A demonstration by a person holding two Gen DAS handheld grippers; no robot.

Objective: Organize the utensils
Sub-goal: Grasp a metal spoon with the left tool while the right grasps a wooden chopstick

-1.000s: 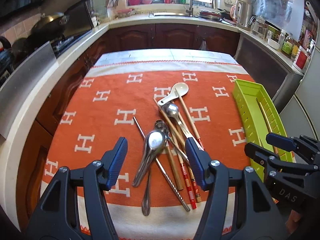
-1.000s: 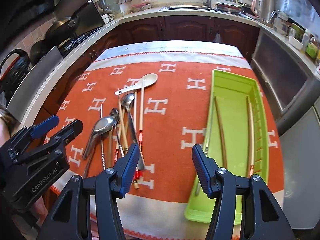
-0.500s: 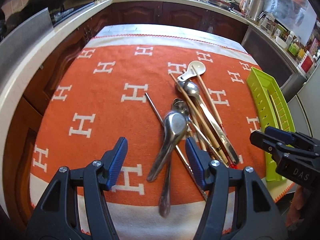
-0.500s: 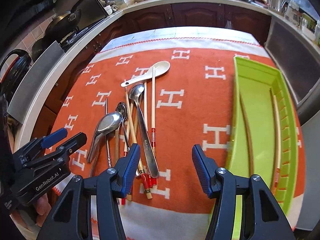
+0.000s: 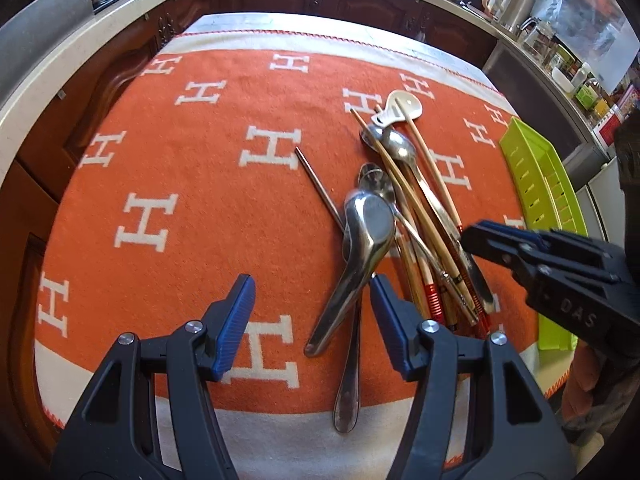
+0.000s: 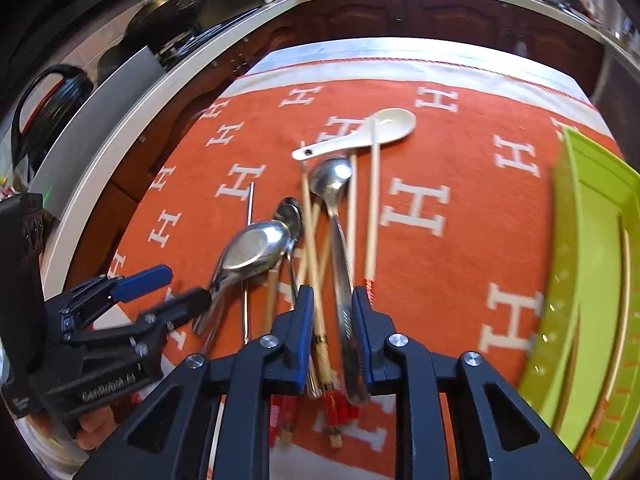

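A heap of utensils lies on the orange cloth (image 5: 192, 184): a large steel spoon (image 5: 368, 224) (image 6: 256, 246), a long steel spoon (image 5: 396, 148) (image 6: 332, 176), a white ceramic spoon (image 5: 404, 106) (image 6: 380, 128), bamboo chopsticks (image 5: 418, 216) (image 6: 374, 200) and a thin metal chopstick (image 5: 320, 188). My right gripper (image 6: 332, 292) (image 5: 470, 236) is over the handle ends. Its jaws are closing, with the long spoon's handle and a bamboo chopstick in the narrow gap; I see no pad pressing. My left gripper (image 5: 311, 284) (image 6: 176, 286) stands open just above the large spoon's handle.
A lime green tray (image 6: 592, 216) (image 5: 532, 168) lies along the cloth's right side with chopsticks (image 6: 626, 280) in it. Dark cabinets and a pale countertop (image 5: 48, 64) ring the table. A hand (image 6: 94, 426) holds the left gripper at the table's near edge.
Both grippers came down and closer to the heap. The right one slid left from the tray to the handle ends, and its jaws narrowed. The left jaws kept their width.
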